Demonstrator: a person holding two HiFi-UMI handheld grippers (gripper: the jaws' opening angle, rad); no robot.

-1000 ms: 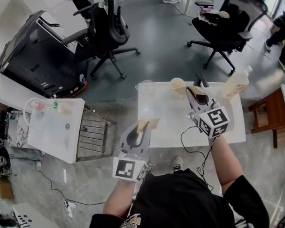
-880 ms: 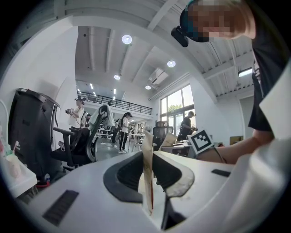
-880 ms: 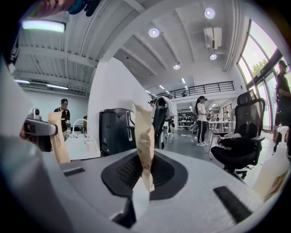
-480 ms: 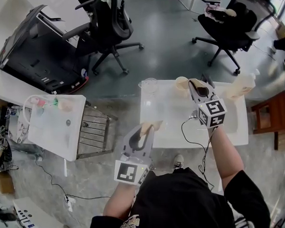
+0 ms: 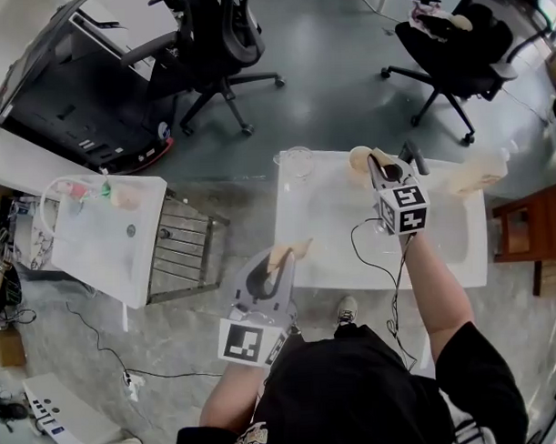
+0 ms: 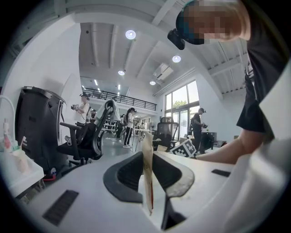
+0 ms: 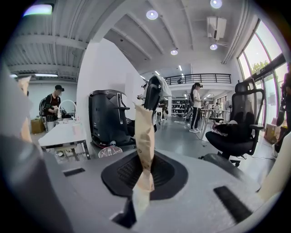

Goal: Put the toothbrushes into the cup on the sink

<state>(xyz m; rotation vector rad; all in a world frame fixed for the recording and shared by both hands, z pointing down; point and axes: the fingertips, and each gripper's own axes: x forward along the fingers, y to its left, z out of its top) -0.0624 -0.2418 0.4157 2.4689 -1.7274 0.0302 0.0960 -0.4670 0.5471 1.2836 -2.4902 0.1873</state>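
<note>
In the head view a white sink top (image 5: 325, 226) carries a clear cup (image 5: 296, 161) and a beige cup (image 5: 357, 161) at its far edge. My right gripper (image 5: 379, 164) is shut on a tan paper-wrapped toothbrush (image 5: 381, 157), whose tip is right beside the beige cup. The right gripper view shows that packet (image 7: 144, 144) pinched upright between the jaws (image 7: 142, 175). My left gripper (image 5: 281, 258) hovers at the sink's near left corner, shut on a second paper-wrapped toothbrush (image 5: 292, 252). It shows edge-on (image 6: 148, 175) between the left jaws (image 6: 150, 159).
A dark faucet (image 5: 412, 154) and a pale soap bottle (image 5: 482, 174) stand at the sink's far right. A white side table (image 5: 97, 246) and a metal rack (image 5: 179, 256) lie left. A wooden stool (image 5: 526, 231) is right; office chairs (image 5: 213, 46) stand beyond.
My right gripper has gone forward and down with its packet, from above the sink's middle to the beige cup. The left gripper has stayed in place with its packet.
</note>
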